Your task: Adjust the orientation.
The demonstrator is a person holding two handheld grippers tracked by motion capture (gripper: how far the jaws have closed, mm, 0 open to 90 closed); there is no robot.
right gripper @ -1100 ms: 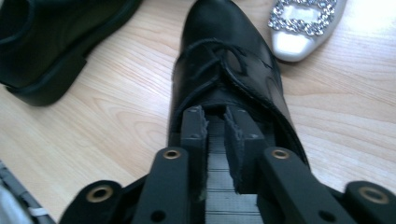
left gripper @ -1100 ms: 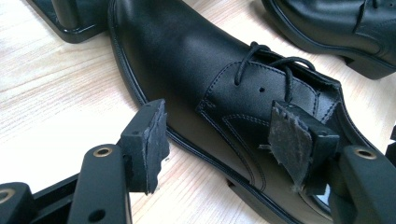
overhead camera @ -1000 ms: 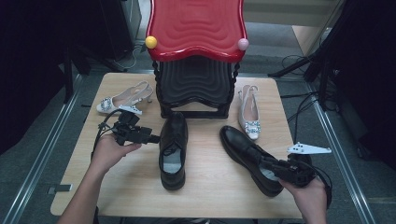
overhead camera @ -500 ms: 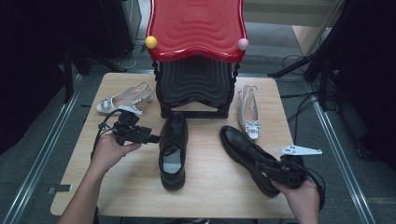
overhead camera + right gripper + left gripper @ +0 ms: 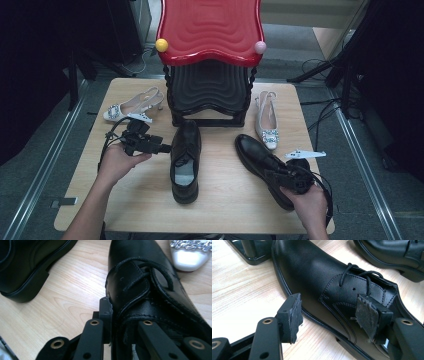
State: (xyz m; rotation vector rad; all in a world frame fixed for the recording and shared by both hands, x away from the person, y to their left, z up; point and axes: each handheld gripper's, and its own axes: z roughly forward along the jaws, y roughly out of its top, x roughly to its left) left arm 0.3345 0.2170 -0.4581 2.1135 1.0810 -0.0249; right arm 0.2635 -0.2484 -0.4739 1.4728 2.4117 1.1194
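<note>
Jaws closing on shoe [image 5: 150, 290] collar, right gripper [image 5: 117, 315]

Right tongs [image 5: 278, 173] dropped lower in frame, jaws just closing onto the side wall of the right black shoe [image 5: 262, 160].

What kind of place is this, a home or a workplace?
Probably a lab or recording room, not a home. A wooden table stands on grey floor between metal rails, loose cables trail beside it, and shoes lie around a red-and-black shoe rack like test props.
</note>
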